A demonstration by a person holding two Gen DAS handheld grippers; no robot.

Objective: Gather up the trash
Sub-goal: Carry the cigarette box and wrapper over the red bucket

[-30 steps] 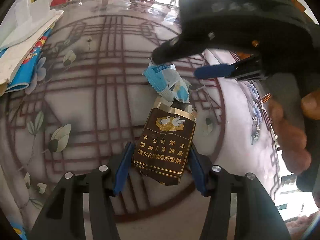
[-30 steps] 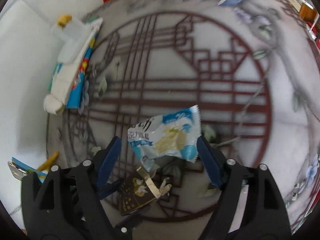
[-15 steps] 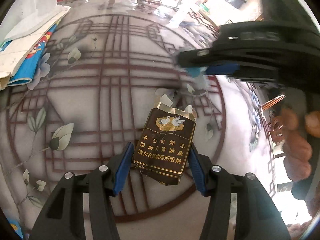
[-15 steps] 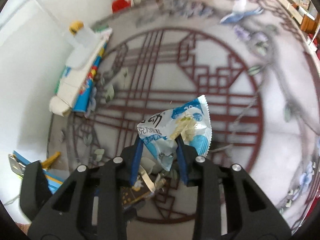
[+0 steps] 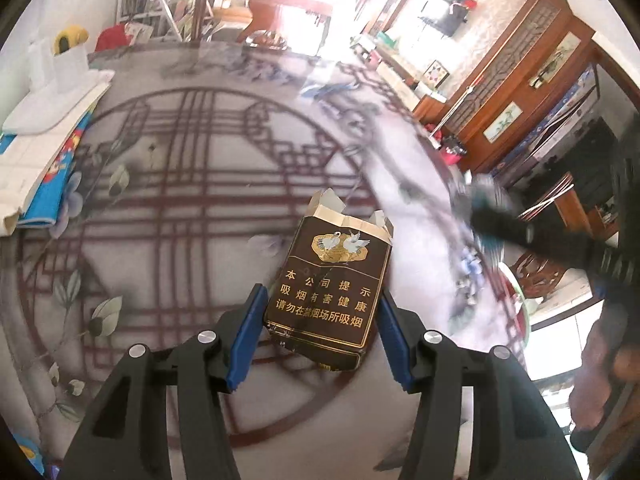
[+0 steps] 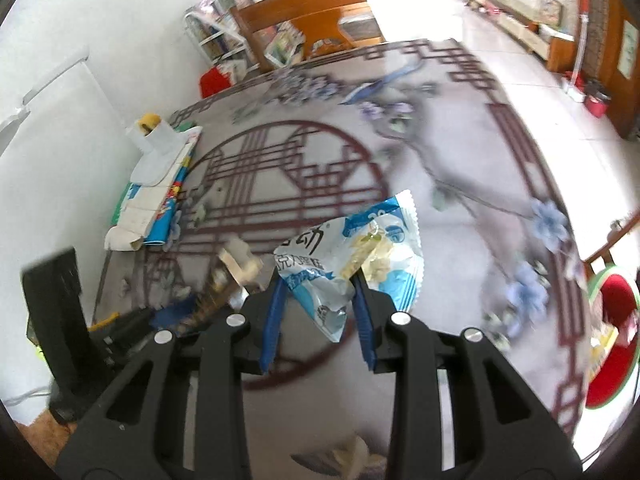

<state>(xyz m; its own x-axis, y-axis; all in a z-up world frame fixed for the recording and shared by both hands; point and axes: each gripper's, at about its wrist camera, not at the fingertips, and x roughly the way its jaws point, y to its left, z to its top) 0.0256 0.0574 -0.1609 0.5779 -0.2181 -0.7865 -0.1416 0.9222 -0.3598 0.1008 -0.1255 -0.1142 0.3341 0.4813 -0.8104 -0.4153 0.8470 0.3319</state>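
Note:
My left gripper (image 5: 320, 304) is shut on a brown cigarette pack (image 5: 332, 280) with gold print and a torn top, and holds it above the patterned table (image 5: 180, 184). My right gripper (image 6: 318, 288) is shut on a blue and white snack wrapper (image 6: 360, 248) and holds it up over the table (image 6: 400, 160). The right gripper shows blurred at the right of the left wrist view (image 5: 520, 236). The pack and the left gripper show blurred at the left of the right wrist view (image 6: 224, 280).
A stack of white and blue paper packs (image 5: 44, 136) with a white box lies at the table's left edge, also in the right wrist view (image 6: 160, 192). A red and green round bin (image 6: 612, 340) stands below the table's right edge. Wooden furniture stands beyond the table.
The right gripper closed on the wrapper, lifted it off the table and swung right. The left gripper, still shut on the pack, rose and tilted up.

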